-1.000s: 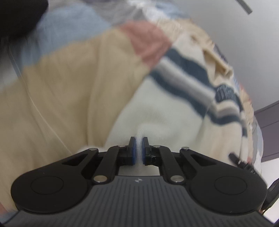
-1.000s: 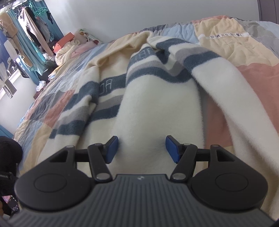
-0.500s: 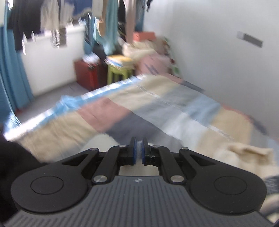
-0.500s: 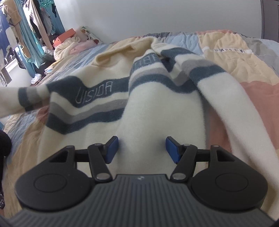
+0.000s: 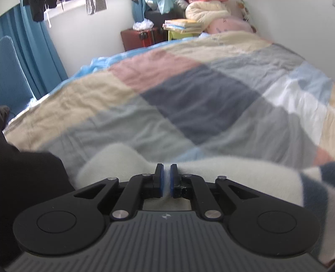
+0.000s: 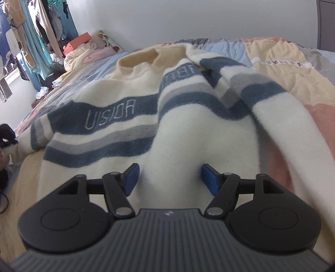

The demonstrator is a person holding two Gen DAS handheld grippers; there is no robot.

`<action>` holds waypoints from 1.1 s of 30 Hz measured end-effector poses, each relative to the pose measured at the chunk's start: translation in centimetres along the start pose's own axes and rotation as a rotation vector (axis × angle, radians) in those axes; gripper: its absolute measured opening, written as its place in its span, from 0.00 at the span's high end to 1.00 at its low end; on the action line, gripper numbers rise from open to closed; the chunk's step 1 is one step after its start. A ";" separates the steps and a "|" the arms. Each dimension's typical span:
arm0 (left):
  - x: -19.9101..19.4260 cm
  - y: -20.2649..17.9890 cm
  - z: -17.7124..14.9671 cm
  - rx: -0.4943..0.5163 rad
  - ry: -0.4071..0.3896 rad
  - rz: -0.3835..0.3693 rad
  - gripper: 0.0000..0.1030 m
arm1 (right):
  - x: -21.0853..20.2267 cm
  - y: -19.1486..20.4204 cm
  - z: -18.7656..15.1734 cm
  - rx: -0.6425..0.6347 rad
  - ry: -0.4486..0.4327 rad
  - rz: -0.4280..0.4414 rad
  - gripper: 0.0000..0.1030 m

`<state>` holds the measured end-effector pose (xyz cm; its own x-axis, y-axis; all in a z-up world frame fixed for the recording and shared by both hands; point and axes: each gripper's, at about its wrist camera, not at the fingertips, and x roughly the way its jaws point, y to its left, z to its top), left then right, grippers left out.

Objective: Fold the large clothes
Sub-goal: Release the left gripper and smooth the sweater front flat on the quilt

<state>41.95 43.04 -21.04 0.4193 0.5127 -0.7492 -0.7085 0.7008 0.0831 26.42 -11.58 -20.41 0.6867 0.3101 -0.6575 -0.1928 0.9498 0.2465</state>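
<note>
room: we see a bedroom, white walls, teal curtain [image 5: 39, 56] at the far side beyond the bed, hanging clothes [image 6: 41, 27] near it.
bed: patchwork quilt [image 5: 188, 100] in beige, pink, grey, dark grey and pale blue covers it; this is our landmark.
clutter: past the bed's far end we see a red case [image 5: 142, 39], a stack of books [image 5: 182, 25] and a cream bundle [image 5: 207, 10] piled by the wall.
sweater: cream fleece sweater [image 6: 117, 129] with dark blue and grey stripes lies spread on the bed, lettering on the upper blue stripe, neck opening toward the far wall; one sleeve [image 6: 278, 117] is draped across its right part and runs down toward the camera.
left gripper: left gripper [image 5: 166, 177] low over the bed's near edge, jaws pinched tight on a thin fold of the sweater's cream fabric; the cloth bunches up either side of the pads [image 5: 160, 178].
right gripper: right gripper [image 6: 169, 177] over the sweater's plain cream lower part, jaws standing wide and just been opening further; the fabric lies between the blue pads [image 6: 130, 177], and we cannot tell any press on it.
blur: left view is smeared over the quilt, so we can't read fine detail there.
person: dark clothing [image 5: 27, 177] at the left view's near left edge, beside the bed.
</note>
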 end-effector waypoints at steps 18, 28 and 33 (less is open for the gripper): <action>-20.1 -4.5 -5.8 0.033 -0.129 -0.276 0.39 | -3.9 -0.8 -0.3 0.029 -0.049 0.053 0.35; -28.7 -10.2 -16.4 0.130 -0.080 -0.588 0.39 | -9.0 -3.3 -1.3 0.087 -0.122 -0.007 0.35; -27.0 -12.7 -21.4 0.226 -0.050 -0.640 0.39 | -8.9 -5.9 -0.7 0.153 -0.136 -0.114 0.35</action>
<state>27.52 9.71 -15.92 0.7456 -0.0189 -0.6661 -0.1784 0.9574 -0.2269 20.96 -19.95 -16.49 0.7879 0.1831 -0.5879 -0.0076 0.9576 0.2881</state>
